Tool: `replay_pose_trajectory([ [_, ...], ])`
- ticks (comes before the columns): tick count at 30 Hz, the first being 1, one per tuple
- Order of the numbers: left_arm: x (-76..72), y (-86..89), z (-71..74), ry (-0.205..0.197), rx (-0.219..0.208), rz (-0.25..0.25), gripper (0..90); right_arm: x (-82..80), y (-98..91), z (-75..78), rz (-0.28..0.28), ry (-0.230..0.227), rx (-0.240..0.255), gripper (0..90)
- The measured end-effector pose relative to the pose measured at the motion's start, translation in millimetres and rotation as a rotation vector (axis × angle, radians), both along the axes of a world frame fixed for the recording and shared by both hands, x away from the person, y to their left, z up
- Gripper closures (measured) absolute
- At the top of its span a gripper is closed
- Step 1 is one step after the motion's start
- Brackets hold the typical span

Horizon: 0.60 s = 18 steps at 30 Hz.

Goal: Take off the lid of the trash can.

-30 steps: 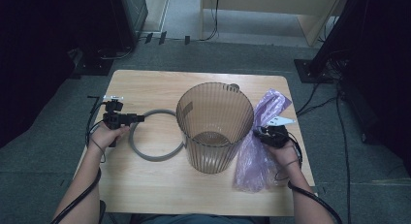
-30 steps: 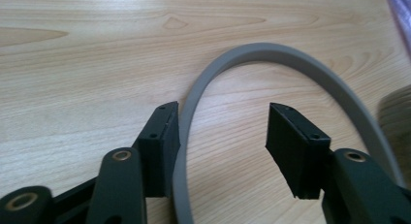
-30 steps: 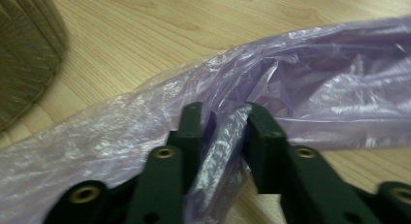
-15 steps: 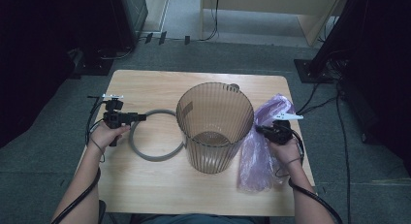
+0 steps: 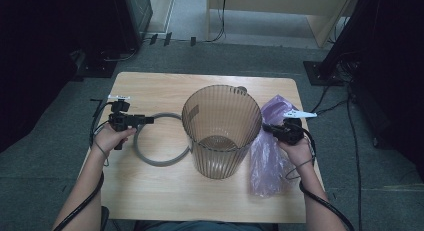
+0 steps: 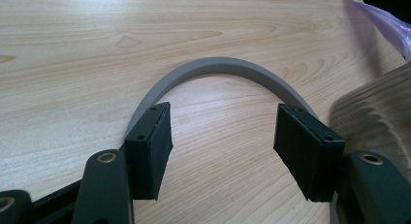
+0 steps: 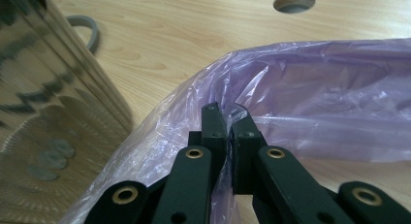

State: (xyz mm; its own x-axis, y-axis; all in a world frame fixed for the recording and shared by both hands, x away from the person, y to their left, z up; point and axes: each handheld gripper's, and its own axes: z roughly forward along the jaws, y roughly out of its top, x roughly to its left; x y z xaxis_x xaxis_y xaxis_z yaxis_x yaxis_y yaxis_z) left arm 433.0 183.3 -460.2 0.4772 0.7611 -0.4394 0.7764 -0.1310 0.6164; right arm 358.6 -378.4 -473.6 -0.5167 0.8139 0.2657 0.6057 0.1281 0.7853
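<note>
The purple plastic bag (image 7: pixel 310 88) lies on the surface (image 5: pixel 150 196) right of the ribbed bin (image 5: pixel 220 136), clamped in the right gripper (image 7: pixel 228 118); thin film could tear or slip. The left gripper (image 6: pixel 223 136), fingers opening, straddles the grey ring (image 6: pixel 218 69).

Light wooden desk (image 5: pixel 150 86) on grey carpet floor (image 5: pixel 55 141). Pale wooden furniture (image 5: pixel 280 11) beyond. Dark equipment (image 5: pixel 60 31) both sides; black cables (image 5: pixel 350 121) trail across carpet.

One bin (image 5: pixel 220 131); one bag (image 5: pixel 267 156); one ring (image 5: pixel 157 158)
</note>
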Motion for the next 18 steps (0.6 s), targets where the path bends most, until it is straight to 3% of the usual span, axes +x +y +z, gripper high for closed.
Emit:
replay_pose_trajectory([
  [5,-1.2,-4.8,4.2,-0.007,0.003,-0.017,37.3,-1.5,0.9,7.9,0.011,-0.018,0.013,88.1],
  [8,-1.6,-7.6,6.6,-0.018,0.018,-0.018,36.8,-1.8,1.1,11.7,0.004,-0.001,0.019,88.1],
  [18,-2.5,-12.6,12.8,0.004,0.000,-0.034,36.1,-4.9,2.2,25.9,0.030,-0.013,0.040,87.9],
])
